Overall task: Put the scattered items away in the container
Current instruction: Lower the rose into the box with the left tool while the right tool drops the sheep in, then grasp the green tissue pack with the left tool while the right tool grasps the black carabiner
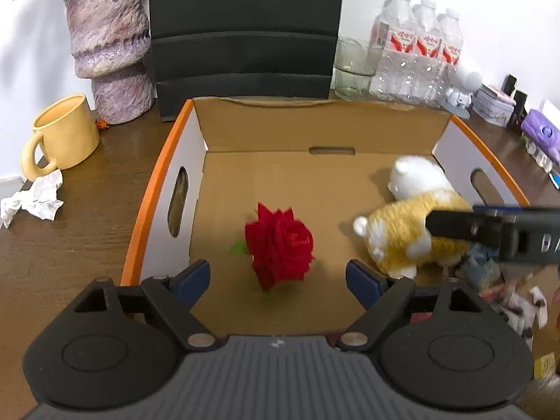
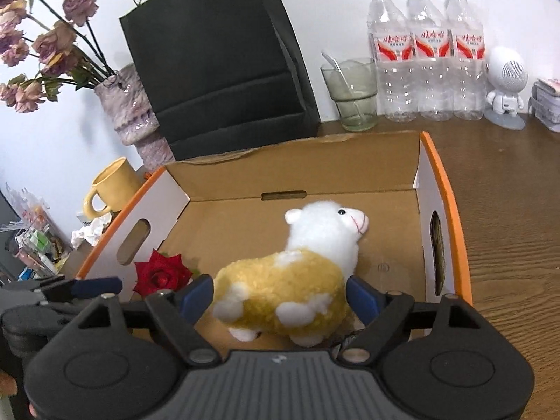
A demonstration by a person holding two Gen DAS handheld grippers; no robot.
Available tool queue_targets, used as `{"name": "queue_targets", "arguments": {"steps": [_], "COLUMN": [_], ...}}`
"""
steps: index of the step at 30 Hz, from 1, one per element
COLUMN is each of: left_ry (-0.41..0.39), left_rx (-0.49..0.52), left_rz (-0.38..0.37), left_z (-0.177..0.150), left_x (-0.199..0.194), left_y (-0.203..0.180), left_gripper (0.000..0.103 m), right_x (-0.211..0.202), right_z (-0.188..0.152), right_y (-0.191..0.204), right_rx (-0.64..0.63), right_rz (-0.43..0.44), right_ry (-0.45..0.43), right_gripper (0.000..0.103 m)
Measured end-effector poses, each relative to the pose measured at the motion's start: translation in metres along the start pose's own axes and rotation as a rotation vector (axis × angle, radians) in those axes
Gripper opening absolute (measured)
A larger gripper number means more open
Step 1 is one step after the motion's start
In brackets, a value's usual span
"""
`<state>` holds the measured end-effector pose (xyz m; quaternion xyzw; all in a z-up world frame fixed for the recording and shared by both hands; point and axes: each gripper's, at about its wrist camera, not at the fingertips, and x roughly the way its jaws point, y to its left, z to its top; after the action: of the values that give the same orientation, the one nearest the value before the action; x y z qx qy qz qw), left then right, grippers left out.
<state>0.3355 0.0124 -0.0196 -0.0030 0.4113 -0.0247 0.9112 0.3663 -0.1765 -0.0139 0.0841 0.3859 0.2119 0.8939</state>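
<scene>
A cardboard box point(image 1: 164, 175) with orange rims sits on the wooden table; it also shows in the right wrist view point(image 2: 444, 189). A red rose point(image 1: 278, 245) is inside it, blurred, just beyond my open left gripper point(image 1: 278, 281); it also shows in the right wrist view point(image 2: 161, 274). A yellow and white plush alpaca point(image 2: 297, 280) stands in the box between the wide-spread fingers of my right gripper point(image 2: 280, 299). The pads sit beside its body; I cannot tell if they touch. In the left wrist view the alpaca point(image 1: 402, 231) sits under the right gripper's finger point(image 1: 490, 231).
A yellow mug point(image 1: 64, 133), crumpled paper point(image 1: 35, 199) and a purple vase point(image 1: 108, 45) stand left of the box. A black bag point(image 1: 245, 31), a glass point(image 2: 353, 94), water bottles point(image 2: 427, 56) and a white figurine point(image 2: 505, 87) stand behind. Small clutter point(image 1: 518, 301) lies at right.
</scene>
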Motion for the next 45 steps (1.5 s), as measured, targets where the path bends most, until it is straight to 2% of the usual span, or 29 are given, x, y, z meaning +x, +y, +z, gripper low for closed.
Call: {"name": "queue_targets", "arguments": {"steps": [3, 6, 8, 10, 15, 20, 25, 33, 39, 45], "left_ry": [-0.01, -0.08, -0.146, -0.214, -0.326, -0.373, -0.371, -0.311, -0.268, -0.259], "left_rx": [-0.038, -0.058, -0.059, -0.055, -0.015, 0.004, -0.006, -0.041, -0.046, -0.016], "left_rz": [-0.016, -0.012, -0.015, -0.021, -0.057, -0.086, -0.104, -0.14, -0.15, -0.149], "left_z": [-0.002, -0.002, -0.003, -0.008, -0.039, -0.086, -0.135, -0.188, -0.205, -0.203], "left_x": [-0.008, -0.029, -0.05, -0.073, -0.126, -0.157, -0.171, -0.172, -0.165, -0.16], "left_y": [0.003, 0.005, 0.005, 0.004, -0.003, -0.01, -0.015, -0.027, -0.038, -0.051], "left_gripper": [0.087, 0.087, 0.092, 0.102, 0.103, 0.103, 0.103, 0.103, 0.103, 0.103], "right_x": [-0.01, -0.026, -0.041, -0.059, -0.112, -0.154, -0.174, -0.173, -0.164, -0.157], "right_z": [0.001, 0.002, 0.0, -0.004, -0.031, -0.075, -0.126, -0.191, -0.217, -0.218], "right_y": [0.004, 0.007, 0.01, 0.013, 0.022, 0.028, 0.026, 0.025, 0.028, 0.033], "right_rx": [-0.019, -0.041, -0.061, -0.083, -0.16, -0.219, -0.211, -0.182, -0.189, -0.195], "right_rz": [-0.011, -0.031, -0.043, -0.06, -0.083, -0.098, -0.117, -0.174, -0.213, -0.228], "right_ry": [-0.021, -0.049, -0.076, -0.114, -0.207, -0.24, -0.212, -0.129, -0.075, -0.064], "right_gripper": [0.084, 0.084, 0.088, 0.094, 0.103, 0.103, 0.103, 0.103, 0.103, 0.099]}}
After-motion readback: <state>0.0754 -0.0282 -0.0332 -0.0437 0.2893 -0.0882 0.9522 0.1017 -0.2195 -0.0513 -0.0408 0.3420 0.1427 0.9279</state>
